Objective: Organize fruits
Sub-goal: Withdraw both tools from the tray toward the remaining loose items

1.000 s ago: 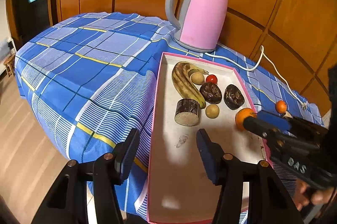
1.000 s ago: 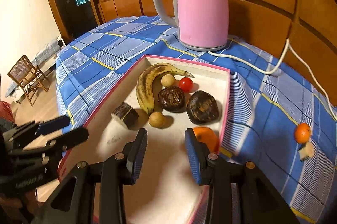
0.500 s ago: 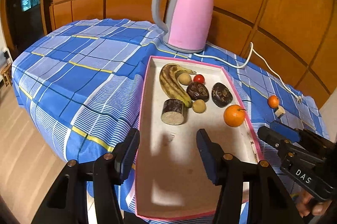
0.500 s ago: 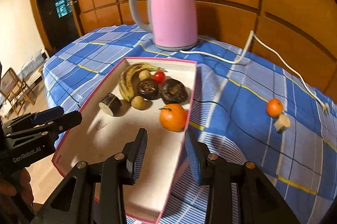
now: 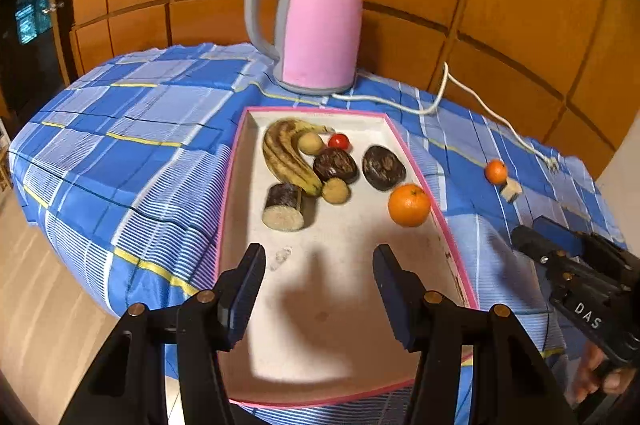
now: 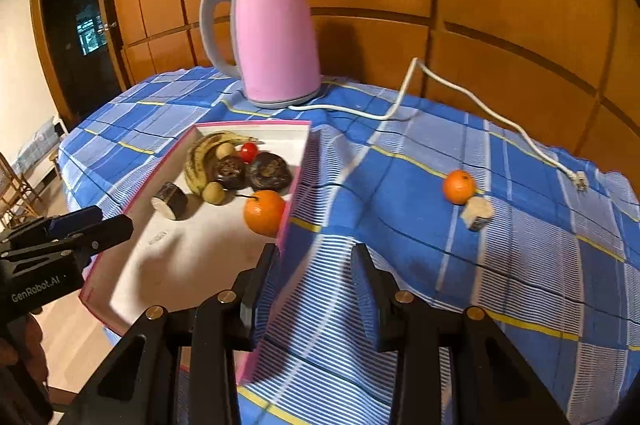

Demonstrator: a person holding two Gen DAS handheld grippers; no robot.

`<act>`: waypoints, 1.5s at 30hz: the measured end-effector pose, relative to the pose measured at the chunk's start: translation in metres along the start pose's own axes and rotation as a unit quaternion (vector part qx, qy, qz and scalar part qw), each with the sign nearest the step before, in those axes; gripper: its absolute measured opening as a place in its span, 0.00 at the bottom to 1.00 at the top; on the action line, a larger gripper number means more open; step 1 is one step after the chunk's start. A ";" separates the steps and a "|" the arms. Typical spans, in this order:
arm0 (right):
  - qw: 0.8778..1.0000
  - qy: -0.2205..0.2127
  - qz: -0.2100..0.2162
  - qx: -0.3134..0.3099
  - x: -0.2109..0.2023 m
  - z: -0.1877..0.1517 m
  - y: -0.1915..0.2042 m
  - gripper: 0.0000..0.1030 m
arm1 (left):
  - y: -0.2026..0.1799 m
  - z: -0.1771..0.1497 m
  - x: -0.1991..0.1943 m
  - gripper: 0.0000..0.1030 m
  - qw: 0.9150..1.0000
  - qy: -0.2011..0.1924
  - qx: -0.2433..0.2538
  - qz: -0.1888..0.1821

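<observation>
A pink-rimmed white tray holds a banana, two dark fruits, two small tan fruits, a cherry tomato, a cut cane piece and an orange at its right wall. A small orange and a pale cut piece lie on the cloth to the right. My left gripper is open and empty above the tray's near end. My right gripper is open and empty above the cloth, right of the tray.
A pink kettle stands behind the tray; its white cord runs right across the blue checked tablecloth. A wood-panelled wall is behind. The table edge drops to the floor on the left.
My right gripper has let go of the orange in the tray and pulled back to the right, over the cloth. My left gripper has drawn back a little.
</observation>
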State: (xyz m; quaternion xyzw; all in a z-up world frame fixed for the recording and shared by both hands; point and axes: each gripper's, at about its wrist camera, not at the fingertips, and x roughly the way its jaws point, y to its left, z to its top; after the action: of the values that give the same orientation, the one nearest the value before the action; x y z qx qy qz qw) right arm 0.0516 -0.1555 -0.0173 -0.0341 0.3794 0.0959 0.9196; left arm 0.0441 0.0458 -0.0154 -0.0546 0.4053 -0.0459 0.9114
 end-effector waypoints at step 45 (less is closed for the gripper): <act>0.979 0.029 -0.128 0.159 -0.017 -0.060 -0.132 0.36 | -0.111 0.007 0.011 0.55 0.986 0.012 0.152 -0.063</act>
State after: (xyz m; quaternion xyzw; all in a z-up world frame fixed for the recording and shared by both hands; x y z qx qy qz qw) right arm 0.0250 -0.2953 -0.0499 0.0612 0.4090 -0.0847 0.9065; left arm 0.0521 -0.0651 -0.0034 0.0592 0.4005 -0.1652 0.8994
